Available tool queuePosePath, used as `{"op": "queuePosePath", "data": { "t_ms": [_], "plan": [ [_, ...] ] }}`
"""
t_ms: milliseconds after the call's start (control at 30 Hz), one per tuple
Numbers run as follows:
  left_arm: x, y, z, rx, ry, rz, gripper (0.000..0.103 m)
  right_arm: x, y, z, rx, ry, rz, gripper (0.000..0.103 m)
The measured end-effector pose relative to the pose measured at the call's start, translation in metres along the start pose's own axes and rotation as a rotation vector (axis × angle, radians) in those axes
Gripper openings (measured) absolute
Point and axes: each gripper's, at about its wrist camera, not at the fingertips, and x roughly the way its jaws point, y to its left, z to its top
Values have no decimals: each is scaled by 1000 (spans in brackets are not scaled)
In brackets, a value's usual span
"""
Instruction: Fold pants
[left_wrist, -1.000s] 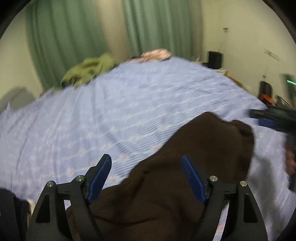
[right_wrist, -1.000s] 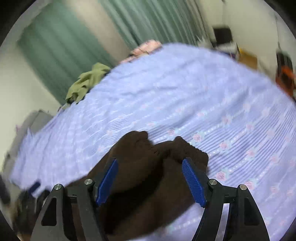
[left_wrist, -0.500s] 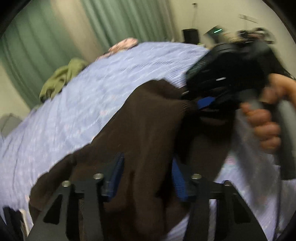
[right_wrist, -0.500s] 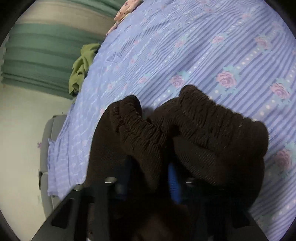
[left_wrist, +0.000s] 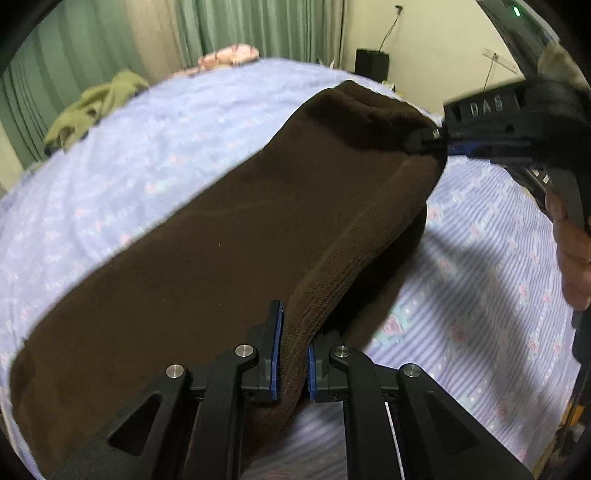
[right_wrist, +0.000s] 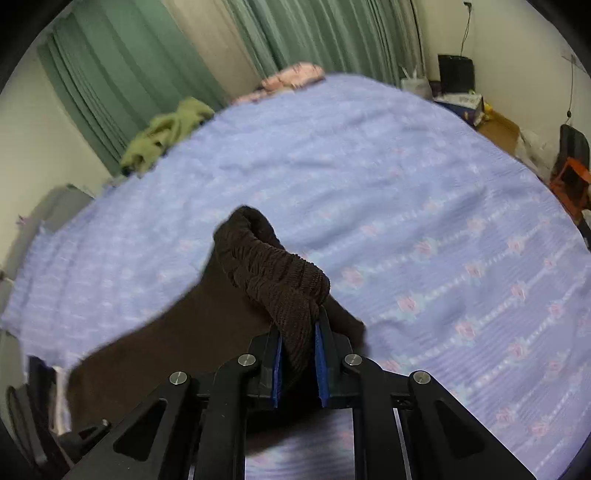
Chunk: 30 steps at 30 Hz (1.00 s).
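Observation:
Dark brown pants (left_wrist: 207, 266) hang lifted above the bed with the lilac flowered sheet (left_wrist: 177, 122). My left gripper (left_wrist: 293, 354) is shut on a ribbed edge of the pants. My right gripper (right_wrist: 298, 354) is shut on the bunched elastic waistband (right_wrist: 273, 269). In the left wrist view the right gripper (left_wrist: 432, 142) shows at upper right, pinching the far corner of the pants, with the holding hand (left_wrist: 572, 251) below it. The cloth is stretched between the two grippers.
A green garment (right_wrist: 166, 133) and a pink cloth (right_wrist: 291, 75) lie at the far end of the bed before green curtains (right_wrist: 122, 74). A black speaker (right_wrist: 456, 75), boxes and an orange object (right_wrist: 570, 181) stand by the right wall.
Both grippers went from open around the pants to shut on them. The pants have been lifted off the bed and stretched between the grippers.

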Motion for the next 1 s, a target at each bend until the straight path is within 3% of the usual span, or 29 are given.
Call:
{"op": "queuePosePath", "data": {
  "t_ms": [100,300,367,433,467,533,667,800,867,1000],
  "plan": [
    [6,-2,-6,-29,26,-26,14,14,-22,-12,57,61,-32,15],
    [15,1,-6,-33,55,-42,20,31,-34,-20,94,81,-53,18],
    [14,0,-7,-43,64,-65,32,29,-41,-19,132,96,-26,29],
    [9,1,-4,-51,68,-78,41,20,-48,-17,175,82,2,46],
    [4,0,-3,-51,66,-73,52,7,-49,-16,183,43,14,51],
    [-14,0,-3,-63,29,-62,62,-13,-46,-14,170,-20,-1,69],
    [-70,12,-18,-112,-89,-11,74,-48,-33,-17,136,-63,-19,70],
    [-121,56,-50,-255,-143,75,78,-79,12,-35,6,-81,-32,72],
    [-143,95,-75,-348,-145,127,79,-88,44,-49,-91,-85,-21,78],
    [-168,178,-128,-524,-123,251,79,-86,104,-81,-200,-37,37,79]
  ]
}}
